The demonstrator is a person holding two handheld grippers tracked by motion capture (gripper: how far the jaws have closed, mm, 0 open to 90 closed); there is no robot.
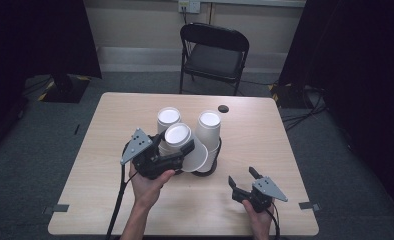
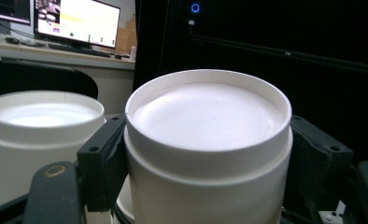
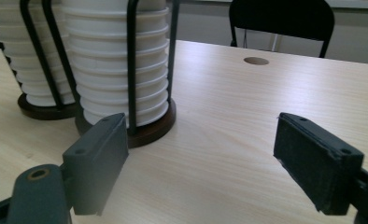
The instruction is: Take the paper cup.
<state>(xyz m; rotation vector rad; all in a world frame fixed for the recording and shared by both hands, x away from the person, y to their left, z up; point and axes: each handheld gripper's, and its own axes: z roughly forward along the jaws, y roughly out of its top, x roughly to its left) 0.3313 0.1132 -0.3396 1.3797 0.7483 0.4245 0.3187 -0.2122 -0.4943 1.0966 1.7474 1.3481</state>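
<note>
I had the left gripper [image 1: 177, 145] clamped on a white paper cup [image 1: 184, 145], bottom end up. In the left gripper view the two black pads [image 2: 102, 163] pressed on either side of the cup's wall just under its recessed base. In the high view the cup hung tilted over the middle of the desk [image 1: 110, 200], its wider mouth leaning down toward the right-hand stack of paper cups [image 1: 208, 135]. Whether the held cup touched that stack, I could not tell.

The left-hand stack of paper cups [image 1: 168, 120] stood just behind the gripper; its top showed at the left edge of the left gripper view. Both stacks were upside down, each in a black wire cup holder [image 3: 131, 70] on a round dark base [image 3: 149, 130]. The right gripper view showed the two holders standing side by side with their bases close together.

My right gripper [image 1: 245, 182] sat low near the front right of the desk, well apart from the cups. Its jaws stood wide with nothing between them, pointed toward the nearer holder.

Farther back on the desk was a round cable hole [image 1: 223, 108], and a black folding chair [image 1: 212, 55] stood beyond the far edge.
</note>
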